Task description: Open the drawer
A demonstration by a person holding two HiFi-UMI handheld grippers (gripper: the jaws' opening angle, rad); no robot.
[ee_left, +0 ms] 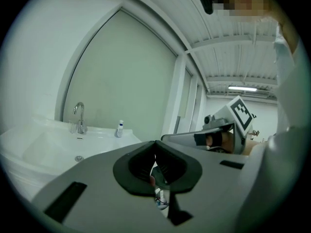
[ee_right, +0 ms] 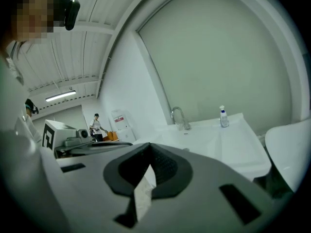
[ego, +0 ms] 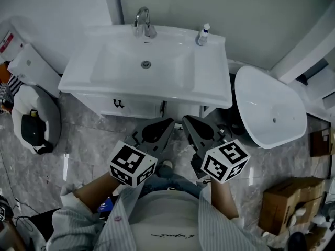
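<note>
The white vanity's drawer front (ego: pixel 137 107) sits under the sink (ego: pixel 209 85), closed, with a small dark handle (ego: pixel 119 104) at its left. In the head view both grippers hang side by side in front of the vanity, apart from it and pointing toward it. My left gripper (ego: pixel 166 122) is shut with nothing between its jaws, and its pads meet in the left gripper view (ee_left: pixel 155 144). My right gripper (ego: pixel 187 120) is also shut and empty, its pads closed together (ee_right: pixel 148 147). Neither touches the handle.
A faucet (ego: pixel 142 22) and a small soap bottle (ego: pixel 203 34) stand on the sink's back edge. A white oval basin (ego: pixel 269 106) stands at the right and a cardboard box (ego: pixel 290 203) beyond it. A grey bag (ego: pixel 31 120) lies on the floor at the left.
</note>
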